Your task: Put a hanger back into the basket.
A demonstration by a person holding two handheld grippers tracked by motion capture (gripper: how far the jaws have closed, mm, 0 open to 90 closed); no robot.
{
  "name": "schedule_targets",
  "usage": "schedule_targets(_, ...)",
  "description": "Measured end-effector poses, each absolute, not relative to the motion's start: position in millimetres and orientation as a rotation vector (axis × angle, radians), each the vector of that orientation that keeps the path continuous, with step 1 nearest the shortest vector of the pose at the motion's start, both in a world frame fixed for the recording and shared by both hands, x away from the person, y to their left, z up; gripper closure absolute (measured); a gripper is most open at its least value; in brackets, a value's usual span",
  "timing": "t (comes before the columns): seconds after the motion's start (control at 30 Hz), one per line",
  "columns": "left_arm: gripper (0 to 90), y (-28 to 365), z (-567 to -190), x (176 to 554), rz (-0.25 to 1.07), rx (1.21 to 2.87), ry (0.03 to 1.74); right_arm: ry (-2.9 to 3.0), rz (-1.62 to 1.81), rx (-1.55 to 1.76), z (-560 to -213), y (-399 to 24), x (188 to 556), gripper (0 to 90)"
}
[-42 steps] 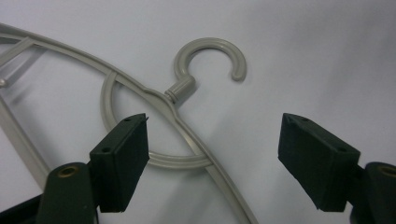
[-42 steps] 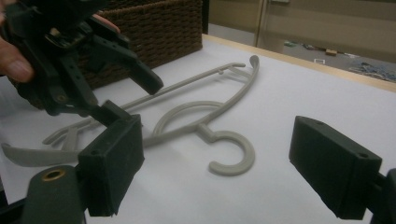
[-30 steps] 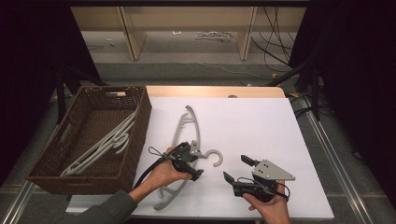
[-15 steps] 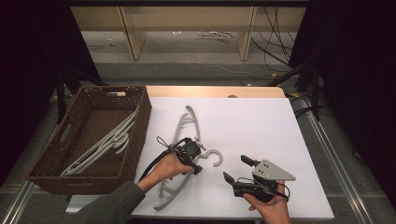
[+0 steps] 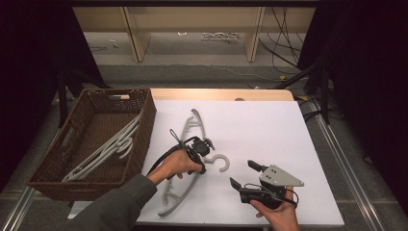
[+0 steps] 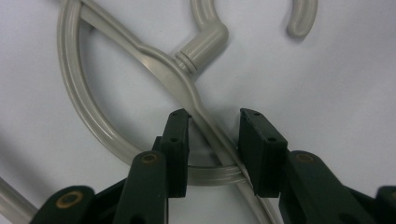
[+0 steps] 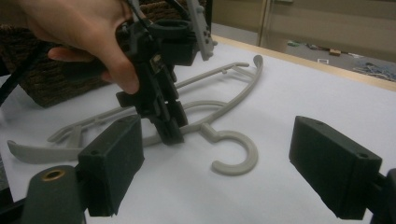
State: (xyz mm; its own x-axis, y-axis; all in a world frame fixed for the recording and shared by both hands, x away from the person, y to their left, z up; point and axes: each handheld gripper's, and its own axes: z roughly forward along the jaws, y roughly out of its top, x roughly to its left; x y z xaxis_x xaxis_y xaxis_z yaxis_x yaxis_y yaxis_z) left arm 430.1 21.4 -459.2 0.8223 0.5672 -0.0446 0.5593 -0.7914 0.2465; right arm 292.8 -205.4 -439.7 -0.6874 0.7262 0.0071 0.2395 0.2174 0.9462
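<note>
Resting nearest the person's edge of the white table [image 5: 288, 125], the right gripper [image 5: 246, 175] sits in the right hand [image 5: 278, 211] with its jaws spread wide and nothing between them; in the right gripper view its two black pads [image 7: 112, 163] frame bare table, well apart from the grey hanger [image 5: 190, 159]; a little farther in, the left hand [image 5: 177, 163] holds the left gripper [image 5: 204, 147] pointed down onto that hanger, just beside the neck where the hook [image 5: 222, 162] springs out; the left gripper view shows the hanger's shoulder bar [image 6: 205, 121] running slantwise between the left gripper's pads [image 6: 180, 149], and the jaws have just been closing around it, yet a gap shows on each side of the bar, so the pads stand near the plastic without pressing on it; the hanger lies flat on the table near its left half, one arm reaching toward the person and the other curving away toward the far side, with the hook open toward the right gripper; beyond and to the left stands a brown wicker basket [image 5: 144, 120], its wall just beside the table's left edge, with more grey hangers [image 5: 103, 151] lying slantwise inside it; farthest off, past the table's wooden far edge, pale shelf uprights [image 5: 134, 33] rise from a grey floor strewn with cables [image 5: 284, 29].
</note>
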Motion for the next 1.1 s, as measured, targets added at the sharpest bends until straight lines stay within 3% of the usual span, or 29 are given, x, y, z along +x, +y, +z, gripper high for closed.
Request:
schedule_targets(0.43,77.2,24.8,-458.9,437.5,0.035,2.779,0.830,2.065,1.462,0.903,-438.4,-206.2,291.5,18.7)
schedule_targets(0.83,77.0,21.7,-458.4,432.5,0.092,2.806,0.795,2.083,1.460,0.915,-438.1,-205.4,290.3,18.7)
schedule_targets(1.1,82.4,37.2,-461.4,438.0,0.003,2.678,0.835,2.062,1.468,0.895,-439.5,-205.6,292.6,18.7)
